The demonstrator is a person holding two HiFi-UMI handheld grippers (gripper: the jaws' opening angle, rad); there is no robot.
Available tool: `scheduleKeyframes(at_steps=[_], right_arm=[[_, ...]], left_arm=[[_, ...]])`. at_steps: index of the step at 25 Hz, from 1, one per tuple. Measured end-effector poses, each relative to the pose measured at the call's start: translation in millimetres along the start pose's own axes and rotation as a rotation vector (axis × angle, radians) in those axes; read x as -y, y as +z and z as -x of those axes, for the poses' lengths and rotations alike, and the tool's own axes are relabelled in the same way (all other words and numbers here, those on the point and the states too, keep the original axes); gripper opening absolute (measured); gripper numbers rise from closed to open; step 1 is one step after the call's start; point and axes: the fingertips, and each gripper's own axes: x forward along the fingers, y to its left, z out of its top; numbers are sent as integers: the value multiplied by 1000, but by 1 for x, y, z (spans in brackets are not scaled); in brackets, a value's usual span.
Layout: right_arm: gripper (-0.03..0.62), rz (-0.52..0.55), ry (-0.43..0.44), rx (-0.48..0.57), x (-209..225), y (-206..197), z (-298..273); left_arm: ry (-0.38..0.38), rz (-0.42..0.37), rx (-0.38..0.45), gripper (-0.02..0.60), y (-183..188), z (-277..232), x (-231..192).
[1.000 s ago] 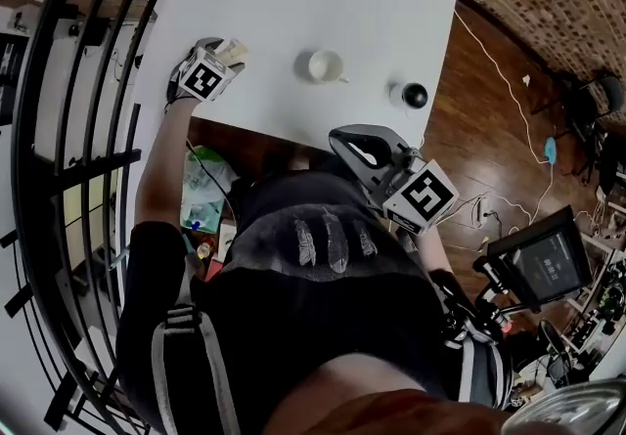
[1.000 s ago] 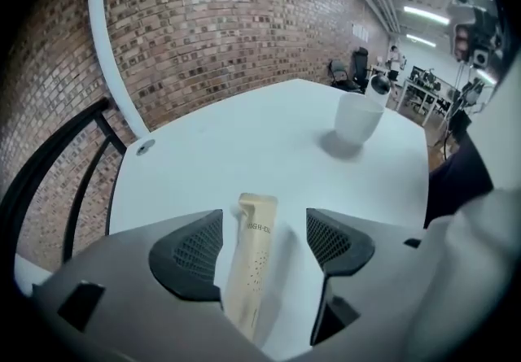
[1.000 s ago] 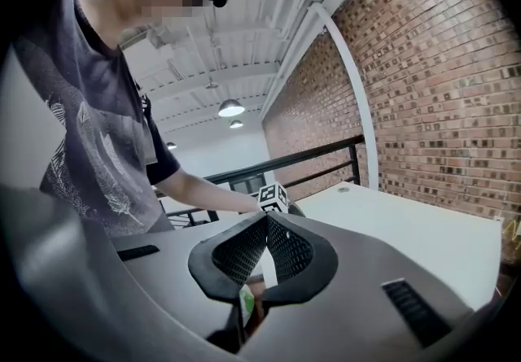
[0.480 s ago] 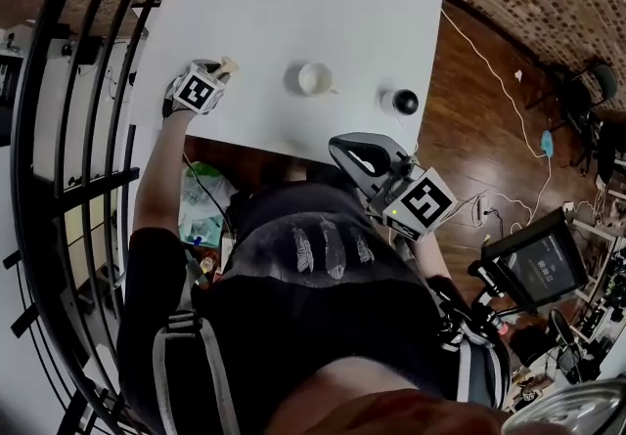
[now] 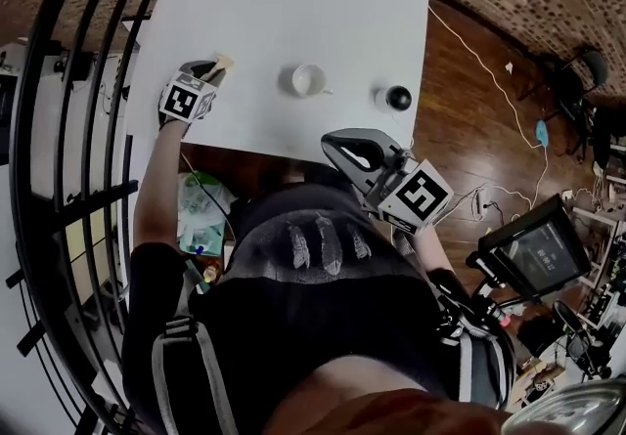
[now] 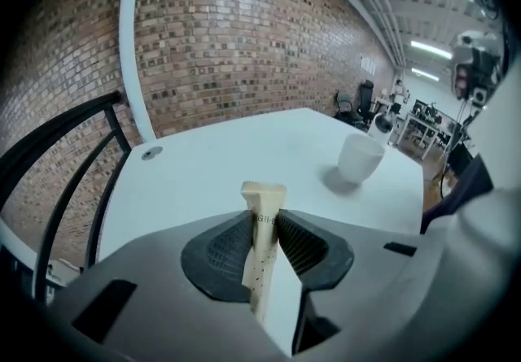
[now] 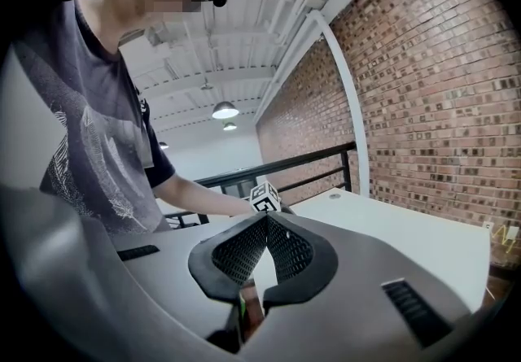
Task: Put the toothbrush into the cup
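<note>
**Left gripper**. Change recorded: its fingers have just been drawn in. The toothbrush is now pinched between them, with the gap narrowed to the thickness of the shaft. The cream-coloured shaft is seen standing up out of the grip, squared end topmost. Whether it is lifted clear of the desk cannot be settled from these views.

**Toothbrush, location.** It is held to the left of the cup in the head view, well apart from it, near the desk edge on that side.

**Cup.** It is white and upright with its mouth unobstructed, and nothing is seen inside it.

**Right gripper**. It is held on the person's side of the cup, off the near desk edge. Its fingers are brought together tip to tip, and nothing is held.

**Dark round object**. It is set on the desk to the right of the cup and is not involved.

**Assessment.** The pickup is judged to be secured. The toothbrush has yet to be carried across to the cup, and it is not yet in the cup. The narrow pinch on a slim shaft is judged liable to let it pivot if it is swung quickly.
</note>
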Motion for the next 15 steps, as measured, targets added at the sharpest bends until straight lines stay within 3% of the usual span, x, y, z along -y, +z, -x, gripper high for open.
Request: scheduleKeyframes(at_steps=[3,7,11,15], right_arm=[[-2,3,5,3,-2,2,-3],[-2,15,14,5,-4,4,-3],[-2,29,6,16,-9,5,-4],[-2,48,22,18,-22,6,-8]], left_arm=[[-18,55,131,98,34,22,5],[-35,52,228,97,64,44,16],[-63,131,387,98,92,75,27],[-66,149,493,97,109,103,37]])
